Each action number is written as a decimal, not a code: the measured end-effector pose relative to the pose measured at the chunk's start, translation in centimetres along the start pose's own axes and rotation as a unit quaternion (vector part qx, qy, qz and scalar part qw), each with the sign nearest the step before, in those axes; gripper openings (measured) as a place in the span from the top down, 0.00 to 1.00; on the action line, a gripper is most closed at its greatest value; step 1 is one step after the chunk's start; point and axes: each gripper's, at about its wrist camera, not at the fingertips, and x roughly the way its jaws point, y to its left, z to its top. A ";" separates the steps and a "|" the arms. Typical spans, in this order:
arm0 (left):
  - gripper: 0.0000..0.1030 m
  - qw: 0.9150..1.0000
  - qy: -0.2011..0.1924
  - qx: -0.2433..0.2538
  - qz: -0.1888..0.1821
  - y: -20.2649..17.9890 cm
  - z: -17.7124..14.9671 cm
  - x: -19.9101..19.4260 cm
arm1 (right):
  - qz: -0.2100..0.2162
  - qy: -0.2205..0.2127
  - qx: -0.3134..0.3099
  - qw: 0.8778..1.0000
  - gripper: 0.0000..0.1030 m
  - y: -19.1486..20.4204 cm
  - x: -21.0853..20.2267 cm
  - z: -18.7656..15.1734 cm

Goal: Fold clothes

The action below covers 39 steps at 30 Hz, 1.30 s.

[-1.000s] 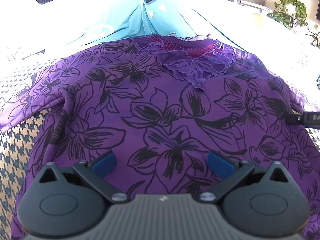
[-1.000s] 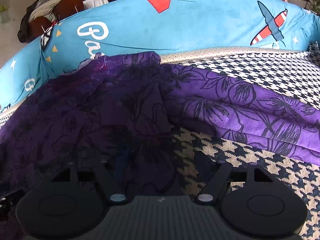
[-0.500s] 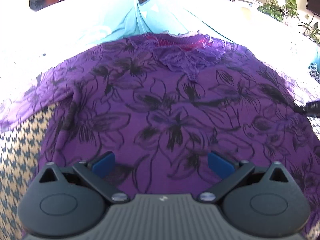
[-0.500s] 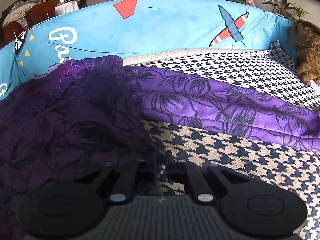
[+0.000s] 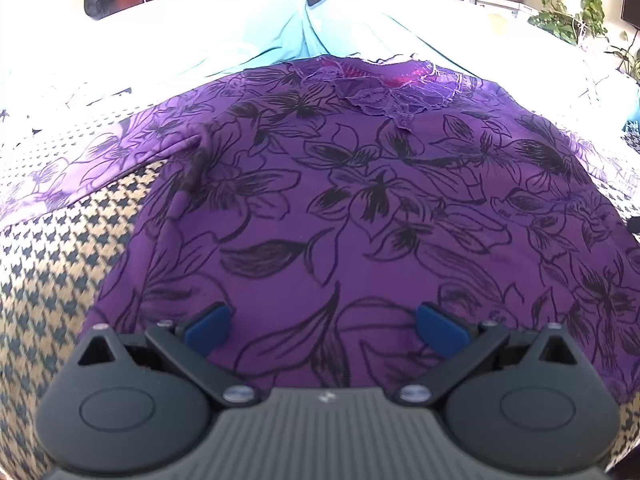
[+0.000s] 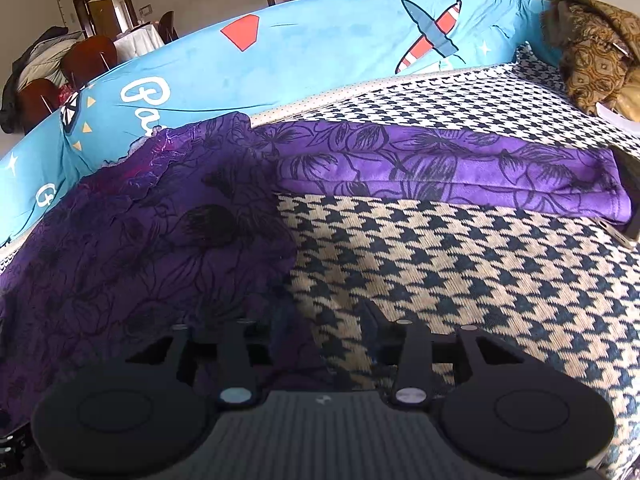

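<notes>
purple floral top [image 5: 360, 216] is spread front-up on houndstooth sofa seat [image 6: 460, 272], neckline toward blue backrest cover [image 6: 300, 60]. right sleeve [image 6: 460, 168] is laid out sideways, flat along seat. no fold is seen across body; folding is judged largely left. left gripper [image 5: 324, 326] is held spread, empty, over hem. right gripper [image 6: 320, 336] is parted, empty, at side edge.

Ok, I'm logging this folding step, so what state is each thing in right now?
Purple floral top: spread flat, front up, unfolded.
Its right sleeve: stretched out sideways across the houndstooth cover.
Its left sleeve: also out to the side.
Lace neckline: at the far end, toward the blue cushion.
Left gripper: open over the hem, holding nothing.
Right gripper: open at the top's side edge.
</notes>
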 end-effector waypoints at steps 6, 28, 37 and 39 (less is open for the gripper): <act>0.00 1.000 -0.005 -0.012 0.006 0.7 -1.1 -1.0 | 0.004 0.012 0.020 1.000 0.55 -1.4 -1.8 -2.3; 0.00 0.996 -0.012 -0.078 0.028 3.7 -2.0 -2.6 | -0.059 -0.053 -0.046 0.996 0.98 -0.1 -4.7 -5.9; 0.00 0.993 -0.017 -0.114 0.038 5.6 -2.5 -3.7 | -0.112 -0.055 0.029 0.992 0.99 -3.2 -5.8 -5.6; 0.00 0.992 -0.020 -0.114 0.049 5.7 -2.6 -3.9 | -0.097 -0.056 0.030 0.993 0.99 -3.2 -6.2 -5.6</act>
